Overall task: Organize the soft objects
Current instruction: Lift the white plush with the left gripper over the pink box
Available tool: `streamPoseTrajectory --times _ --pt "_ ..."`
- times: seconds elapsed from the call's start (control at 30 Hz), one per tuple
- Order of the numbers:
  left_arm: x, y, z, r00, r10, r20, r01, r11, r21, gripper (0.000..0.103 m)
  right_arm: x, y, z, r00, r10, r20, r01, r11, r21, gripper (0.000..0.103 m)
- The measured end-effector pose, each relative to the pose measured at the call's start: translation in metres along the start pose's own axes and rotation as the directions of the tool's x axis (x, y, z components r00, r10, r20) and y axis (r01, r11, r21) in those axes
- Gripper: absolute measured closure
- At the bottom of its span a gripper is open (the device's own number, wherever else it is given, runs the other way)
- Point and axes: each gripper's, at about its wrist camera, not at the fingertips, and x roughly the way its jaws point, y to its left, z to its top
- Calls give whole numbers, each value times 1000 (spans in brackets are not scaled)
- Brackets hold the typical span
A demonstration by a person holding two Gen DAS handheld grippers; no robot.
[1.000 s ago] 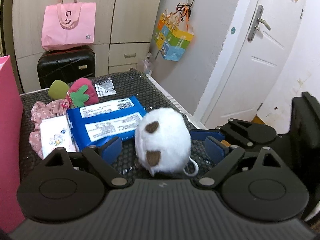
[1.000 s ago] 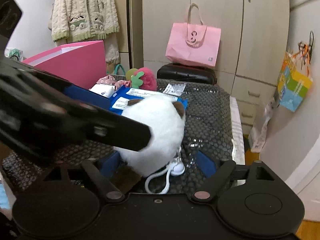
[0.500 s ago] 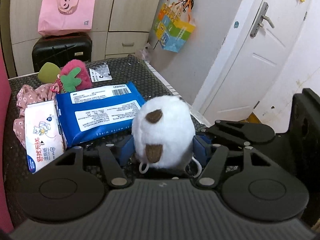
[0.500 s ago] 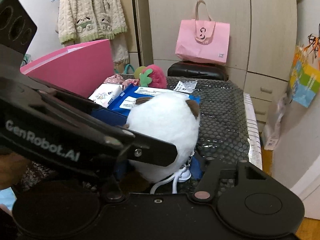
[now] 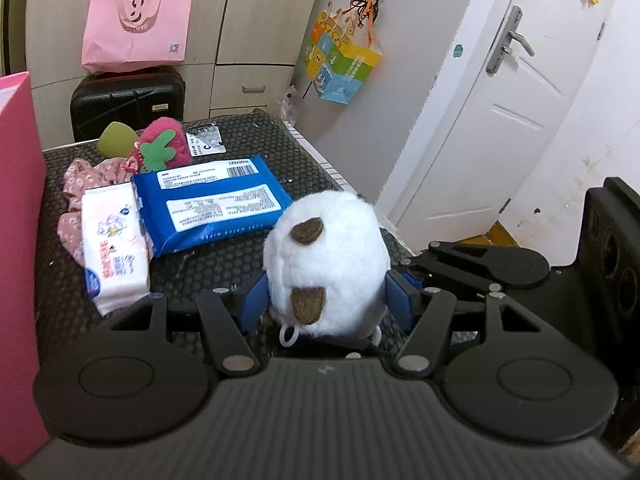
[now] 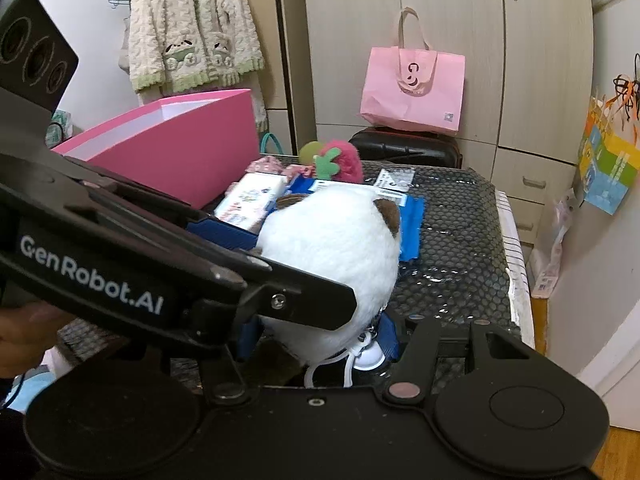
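A round white plush toy point(image 5: 328, 248) with brown patches and a white loop sits at the near right of the black mesh table point(image 5: 248, 148). My left gripper point(image 5: 326, 304) is shut on it, blue pads pressed into its two sides. In the right wrist view the same plush toy point(image 6: 332, 240) fills the middle. My right gripper point(image 6: 318, 336) is shut on its lower part, with the left gripper's black body crossing in front from the left. A blue wipes pack point(image 5: 212, 204), a white wipes pack point(image 5: 114, 252), a red strawberry plush point(image 5: 164, 148) and a pink floral cloth point(image 5: 84, 176) lie behind it.
A tall pink box point(image 6: 180, 152) stands open along the table's left side. The table's right edge point(image 6: 516, 280) drops to the floor beside a white door. A black suitcase point(image 5: 128, 100) with a pink bag on it stands behind the table. A person's hand point(image 6: 24, 328) holds the left gripper.
Both grippers' jaws stood wide around the white plush toy a second ago; they have closed onto it. Both views have shifted a little since.
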Motion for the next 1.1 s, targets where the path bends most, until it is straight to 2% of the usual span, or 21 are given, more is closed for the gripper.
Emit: streamPoseTrajectory --times 0.27,0.6,0.77,1.1 --pt "-36 -11 -20 999 34 -1 -34 999 29 41 -23 34 -1 1000 2 -22 -2 1000 -15 41" --pt "-92 -12 -44 1000 31 -2 -31 999 15 41 -56 82 -4 999 24 -40 -25 999 -29 41" --pt "-124 -12 -55 999 31 25 -32 999 12 41 -74 103 -1 997 68 -28 -69 997 -27 41" --pt "-182 -6 -69 996 81 49 -82 996 17 42 -92 148 9 987 160 -16 -161 984 -79 41"
